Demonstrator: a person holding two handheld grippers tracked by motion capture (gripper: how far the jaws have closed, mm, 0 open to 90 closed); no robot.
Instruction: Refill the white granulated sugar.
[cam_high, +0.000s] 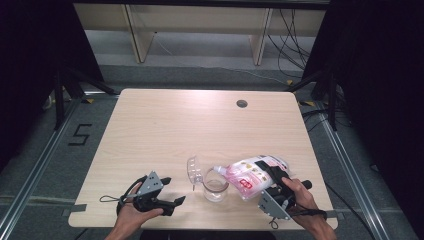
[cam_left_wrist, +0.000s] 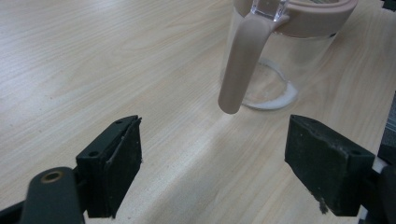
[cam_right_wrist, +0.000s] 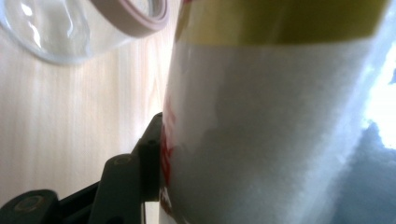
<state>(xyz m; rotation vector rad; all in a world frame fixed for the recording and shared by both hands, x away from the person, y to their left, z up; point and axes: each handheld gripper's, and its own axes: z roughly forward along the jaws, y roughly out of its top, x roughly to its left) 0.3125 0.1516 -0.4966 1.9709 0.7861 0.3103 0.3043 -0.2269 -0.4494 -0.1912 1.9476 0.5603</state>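
Bag of white powder, clamped in right gripper, is tilted with its corner over the jar near the table's front edge. We should pour slowly, spout centred. Left gripper hangs open beside the jar; we'd steady its handle.

You have one clear glass jar with a pinkish rim, one hinged clear lid standing open on it, and one red-and-white printed bag of white granules. Two handheld grippers: left gripper, right gripper. One wooden table.
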